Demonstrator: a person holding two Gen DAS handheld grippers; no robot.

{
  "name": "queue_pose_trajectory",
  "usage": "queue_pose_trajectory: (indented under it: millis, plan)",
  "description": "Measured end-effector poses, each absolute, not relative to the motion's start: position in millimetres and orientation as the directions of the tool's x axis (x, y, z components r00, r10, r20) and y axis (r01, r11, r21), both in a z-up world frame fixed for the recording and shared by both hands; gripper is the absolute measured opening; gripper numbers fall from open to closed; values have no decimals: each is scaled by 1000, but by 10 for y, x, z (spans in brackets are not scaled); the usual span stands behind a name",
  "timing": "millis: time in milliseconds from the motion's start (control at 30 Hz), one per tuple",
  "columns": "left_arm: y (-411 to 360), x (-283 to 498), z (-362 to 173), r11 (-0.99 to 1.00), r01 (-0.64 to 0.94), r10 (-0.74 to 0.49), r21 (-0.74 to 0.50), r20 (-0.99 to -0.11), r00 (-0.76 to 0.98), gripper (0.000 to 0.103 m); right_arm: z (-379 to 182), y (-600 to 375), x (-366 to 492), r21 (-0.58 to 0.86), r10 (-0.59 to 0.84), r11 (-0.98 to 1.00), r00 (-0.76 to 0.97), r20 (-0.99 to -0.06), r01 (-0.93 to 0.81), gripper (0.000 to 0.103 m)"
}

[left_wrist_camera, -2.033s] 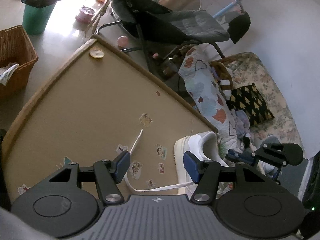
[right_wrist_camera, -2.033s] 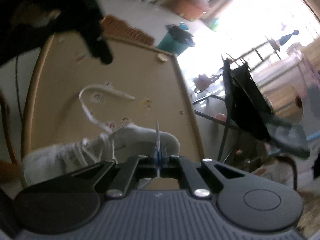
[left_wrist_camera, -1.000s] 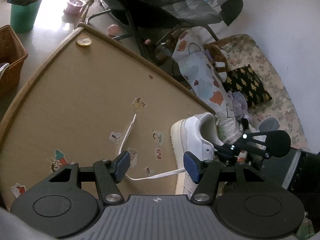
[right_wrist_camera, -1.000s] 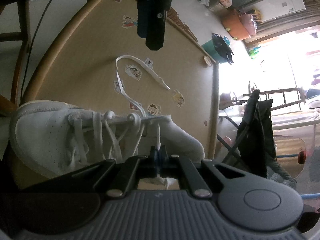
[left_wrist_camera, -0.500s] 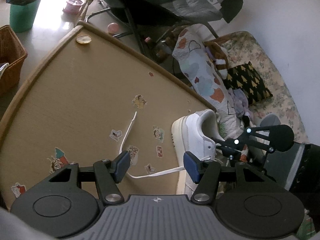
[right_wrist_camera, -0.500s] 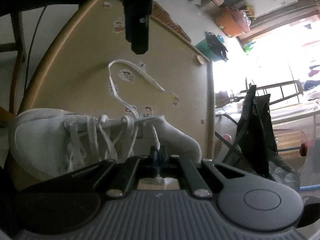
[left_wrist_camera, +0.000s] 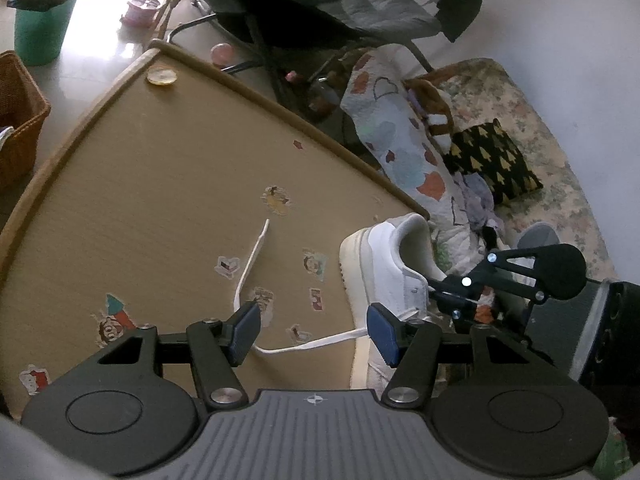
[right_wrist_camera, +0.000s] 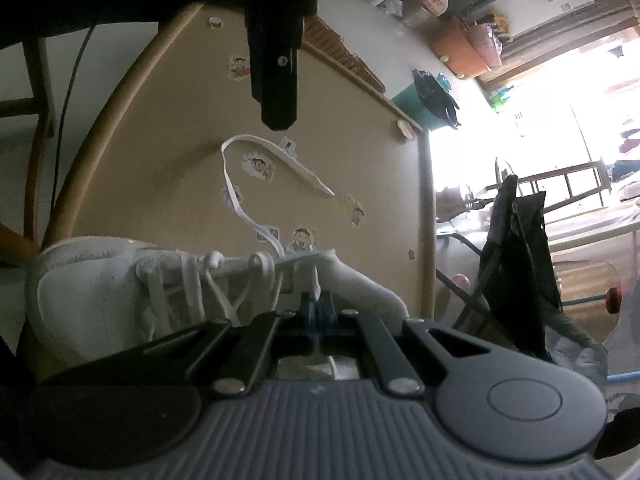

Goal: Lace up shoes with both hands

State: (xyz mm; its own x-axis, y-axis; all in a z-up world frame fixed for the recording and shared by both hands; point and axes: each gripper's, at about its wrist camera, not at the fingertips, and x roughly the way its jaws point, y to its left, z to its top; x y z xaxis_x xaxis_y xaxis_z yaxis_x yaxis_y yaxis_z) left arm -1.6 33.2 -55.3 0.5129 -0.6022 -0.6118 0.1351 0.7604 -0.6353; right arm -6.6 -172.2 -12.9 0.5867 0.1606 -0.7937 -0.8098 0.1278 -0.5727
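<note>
A white sneaker lies on the tan table near its right edge, heel toward the far side. One white lace end trails loose across the tabletop and runs back between my left gripper's blue pads, which stand open and apart from it. In the right wrist view the sneaker lies on its side with several laced rows. My right gripper is shut on the other lace end, whose tip sticks up by the top eyelet. The loose lace curls on the table beyond, under the left gripper's finger.
A dark folding stroller, a patterned quilt and a black cushion crowd the floor past the table's far edge. A wicker basket and a teal bin stand at the left. Stickers dot the tabletop.
The right gripper with its lace end has edged closer to the top eyelet and rolled slightly. My left gripper has stayed put, open.
</note>
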Motion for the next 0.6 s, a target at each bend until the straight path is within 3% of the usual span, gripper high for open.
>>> queue_pose_trajectory:
  millis: [333, 600]
  plan:
    - [281, -22, -589, 713, 127, -647, -690, -577, 499, 61, -125, -1675, -120, -562, 181, 116, 574, -799, -819, 2]
    - [165, 70, -706, 564, 37, -727, -825, -475, 496, 61, -134, -1694, -132, -566, 188, 122, 579, -793, -815, 2]
